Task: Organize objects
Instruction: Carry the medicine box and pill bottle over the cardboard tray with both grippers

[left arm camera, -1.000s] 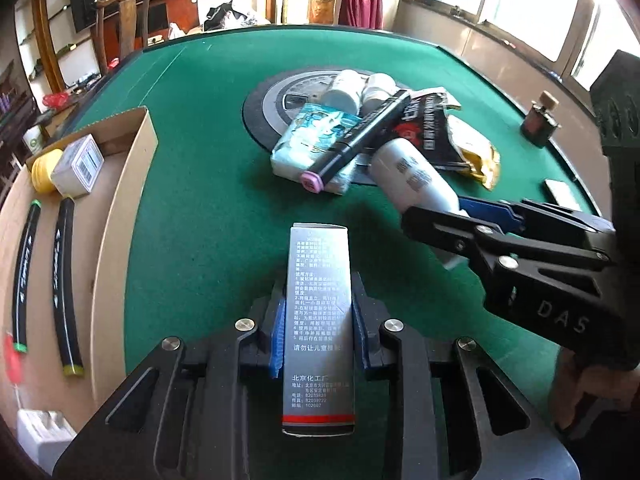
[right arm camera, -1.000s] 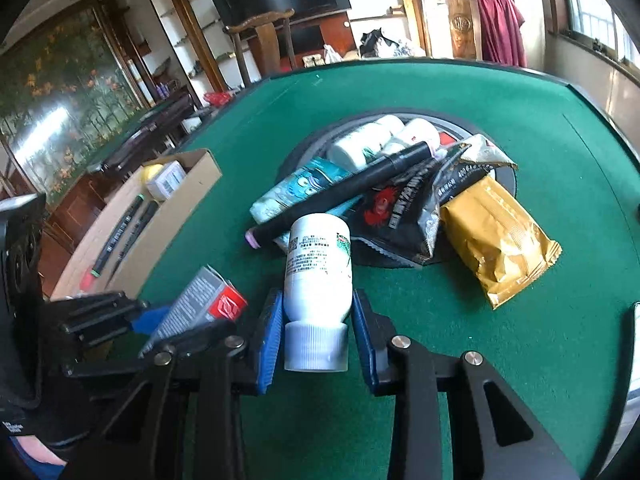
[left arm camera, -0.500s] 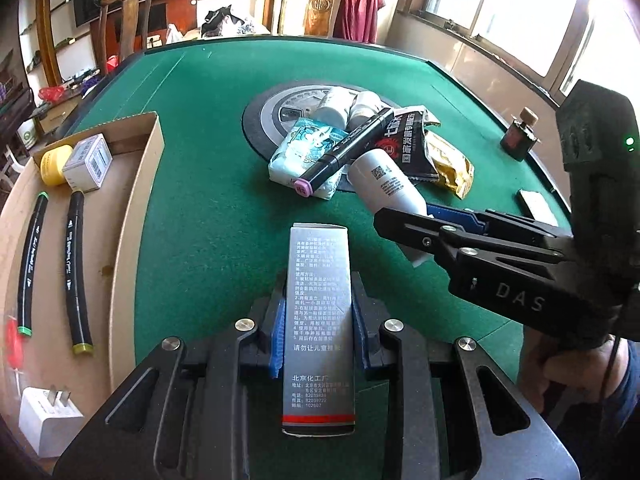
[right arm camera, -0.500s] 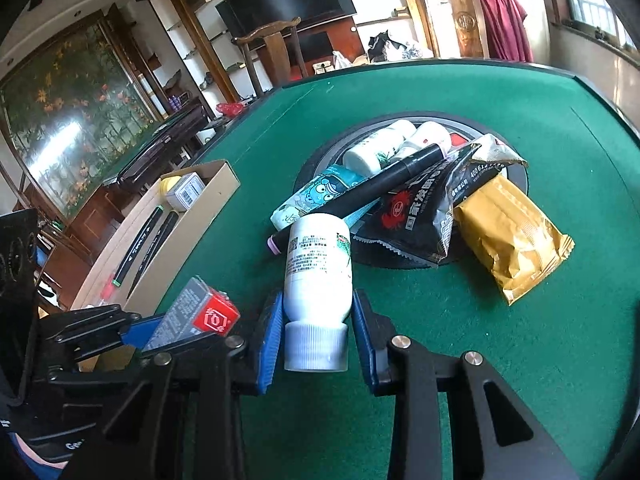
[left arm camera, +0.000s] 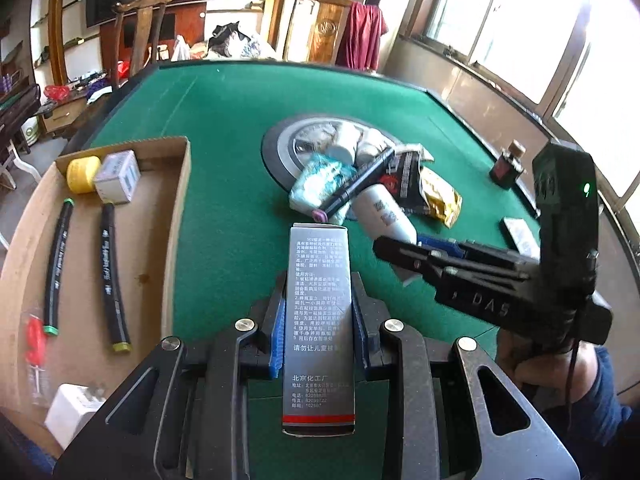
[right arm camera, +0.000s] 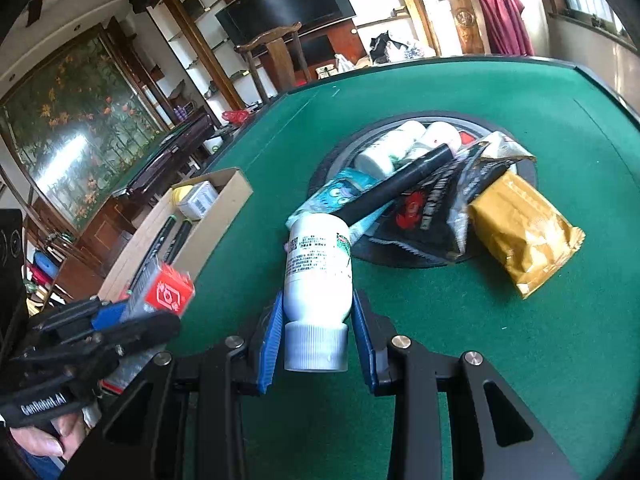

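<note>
left gripper (left arm camera: 318, 316) is clamped on the silver box (left arm camera: 319, 320), held above the felt just right of the tray (left arm camera: 176, 216). right gripper (right arm camera: 318, 332) grips the white bottle (right arm camera: 318, 268). i would carry the box over the tray wall, lower it flat beside the markers (left arm camera: 110, 276), then release.

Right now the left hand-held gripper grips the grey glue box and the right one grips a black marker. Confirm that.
Not quite. The right hand-held gripper grips a white bottle, as the right wrist view shows; the black marker lies on the pile. The left hand-held gripper does grip the grey glue box.
</note>
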Demonstrator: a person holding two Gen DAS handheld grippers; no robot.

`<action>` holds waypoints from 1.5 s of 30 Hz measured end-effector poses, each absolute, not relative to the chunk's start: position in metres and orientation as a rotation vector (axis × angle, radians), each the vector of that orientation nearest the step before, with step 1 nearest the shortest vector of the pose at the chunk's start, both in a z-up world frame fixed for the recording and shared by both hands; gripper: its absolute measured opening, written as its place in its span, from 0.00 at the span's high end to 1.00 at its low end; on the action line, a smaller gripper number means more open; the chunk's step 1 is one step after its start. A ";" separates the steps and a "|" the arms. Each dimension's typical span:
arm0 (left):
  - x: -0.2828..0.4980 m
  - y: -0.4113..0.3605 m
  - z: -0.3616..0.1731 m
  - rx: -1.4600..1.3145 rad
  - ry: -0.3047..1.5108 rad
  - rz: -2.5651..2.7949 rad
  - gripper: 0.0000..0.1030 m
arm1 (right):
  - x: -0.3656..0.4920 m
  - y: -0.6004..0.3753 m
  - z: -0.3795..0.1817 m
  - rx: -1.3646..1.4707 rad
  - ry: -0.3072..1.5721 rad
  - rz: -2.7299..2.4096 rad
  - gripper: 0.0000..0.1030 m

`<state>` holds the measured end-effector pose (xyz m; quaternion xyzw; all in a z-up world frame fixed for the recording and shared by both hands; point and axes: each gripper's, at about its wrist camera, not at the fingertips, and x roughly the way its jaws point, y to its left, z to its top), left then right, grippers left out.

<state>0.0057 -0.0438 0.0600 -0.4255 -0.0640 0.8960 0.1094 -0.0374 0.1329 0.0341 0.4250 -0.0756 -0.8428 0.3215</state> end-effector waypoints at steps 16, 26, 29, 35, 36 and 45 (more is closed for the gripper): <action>0.014 -0.090 0.079 -1.190 -0.303 2.710 0.74 | -0.025 0.087 0.046 1.090 -0.215 -2.129 0.68; 0.018 -0.131 0.087 -1.183 -0.363 2.763 0.74 | -0.026 0.056 0.060 1.081 -0.207 -2.099 0.68; 0.019 -0.143 0.087 -1.199 -0.352 2.771 0.74 | -0.025 0.043 0.067 1.075 -0.178 -2.096 0.68; 0.016 -0.173 0.086 -1.245 -0.327 2.813 0.74 | -0.024 0.006 0.081 1.062 -0.101 -2.094 0.68; 0.015 -0.179 0.085 -1.259 -0.322 2.818 0.74 | -0.024 0.001 0.082 1.065 -0.095 -2.094 0.68; -0.016 -0.209 0.063 -1.392 -0.318 2.792 0.74 | -0.057 -0.051 0.075 1.163 -0.062 -2.130 0.68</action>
